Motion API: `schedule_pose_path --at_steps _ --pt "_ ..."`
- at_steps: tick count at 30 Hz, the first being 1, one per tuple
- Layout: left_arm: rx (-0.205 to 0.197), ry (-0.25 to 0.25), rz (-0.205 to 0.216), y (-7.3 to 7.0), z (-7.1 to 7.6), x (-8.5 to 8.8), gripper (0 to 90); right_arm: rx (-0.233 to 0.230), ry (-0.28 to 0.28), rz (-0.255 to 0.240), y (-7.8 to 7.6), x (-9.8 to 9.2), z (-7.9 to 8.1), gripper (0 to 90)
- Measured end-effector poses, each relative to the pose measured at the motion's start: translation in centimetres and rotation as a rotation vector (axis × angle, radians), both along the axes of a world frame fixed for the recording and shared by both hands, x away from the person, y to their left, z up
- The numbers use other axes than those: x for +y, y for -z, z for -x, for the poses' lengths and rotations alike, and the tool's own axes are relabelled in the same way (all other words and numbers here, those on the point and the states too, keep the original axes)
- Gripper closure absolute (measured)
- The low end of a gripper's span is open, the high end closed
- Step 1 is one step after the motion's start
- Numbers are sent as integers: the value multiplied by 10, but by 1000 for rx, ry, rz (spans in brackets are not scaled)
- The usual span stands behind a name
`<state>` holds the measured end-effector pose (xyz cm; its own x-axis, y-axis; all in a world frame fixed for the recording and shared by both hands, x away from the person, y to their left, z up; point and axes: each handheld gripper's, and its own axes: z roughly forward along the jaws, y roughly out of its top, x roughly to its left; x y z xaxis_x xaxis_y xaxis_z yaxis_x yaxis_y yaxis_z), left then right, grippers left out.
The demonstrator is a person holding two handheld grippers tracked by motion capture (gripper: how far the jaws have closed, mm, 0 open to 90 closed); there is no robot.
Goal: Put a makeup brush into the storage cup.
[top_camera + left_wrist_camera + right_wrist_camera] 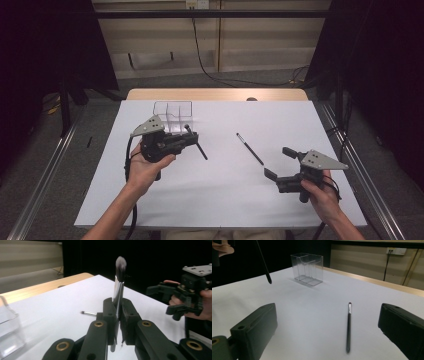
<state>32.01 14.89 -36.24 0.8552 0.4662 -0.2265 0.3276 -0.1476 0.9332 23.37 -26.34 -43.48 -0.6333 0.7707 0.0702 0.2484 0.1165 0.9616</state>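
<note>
High view shows the left gripper [192, 134] clamped shut on a makeup brush with a silver ferrule and dark, grey-tipped bristles [196, 141], gripped at the ferrule so the black handle slants down over the white table sheet [225, 200] and clear of it. Just beyond stands a clear plastic organiser box with open compartments [173, 111], probably the place meant for the brushes. Right of centre, a second thin black brush with a small silver tip [249, 148] lies flat on the sheet. At the near right, the right gripper [279, 163] hovers with its jaws spread wide and holding nothing, aimed at that brush's near end, likely to collect it.
</note>
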Motion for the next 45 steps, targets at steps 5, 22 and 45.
schedule_pose_path --at_steps 5,22,45 --pt "0 -33 -13 -3 -6 10 838 3 42 3 2 -8 4 12" --pt "36 -202 -66 -17 -45 65 839 -24 152 -19 15 -32 19 12" --pt "17 -359 -82 -29 -85 93 838 -23 136 -25 16 -33 21 0"
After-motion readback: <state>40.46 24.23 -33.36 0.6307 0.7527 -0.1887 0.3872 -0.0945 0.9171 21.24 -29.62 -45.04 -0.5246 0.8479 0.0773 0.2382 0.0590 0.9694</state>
